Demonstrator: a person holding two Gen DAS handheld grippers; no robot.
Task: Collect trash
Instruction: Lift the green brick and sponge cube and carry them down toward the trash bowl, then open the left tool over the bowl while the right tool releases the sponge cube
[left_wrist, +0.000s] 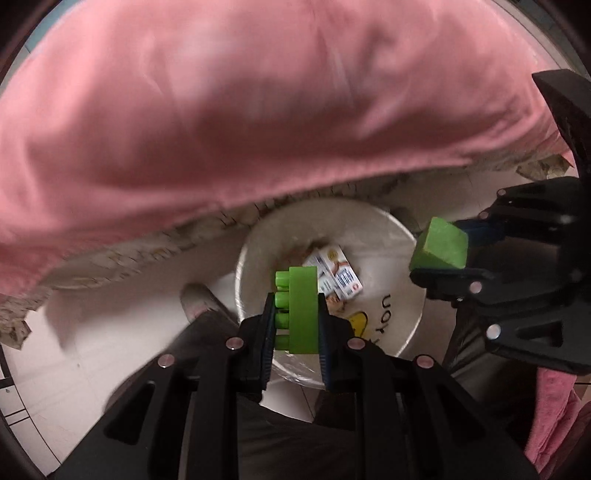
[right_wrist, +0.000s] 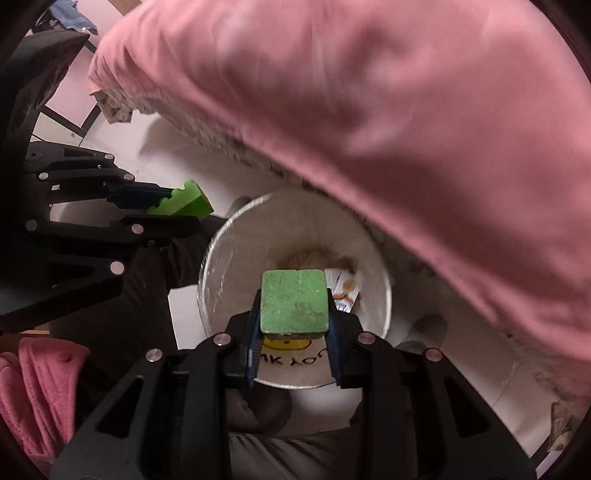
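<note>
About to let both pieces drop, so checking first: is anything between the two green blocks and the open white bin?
Nothing visible. The studded green block in the left gripper and the green cube in the right gripper hang over the white bin. The pink cloth lies beyond its rim.

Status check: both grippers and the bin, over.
Left gripper shut on studded green brick. Right gripper shut on green block. Both above white bin. Nothing blocking.
</note>
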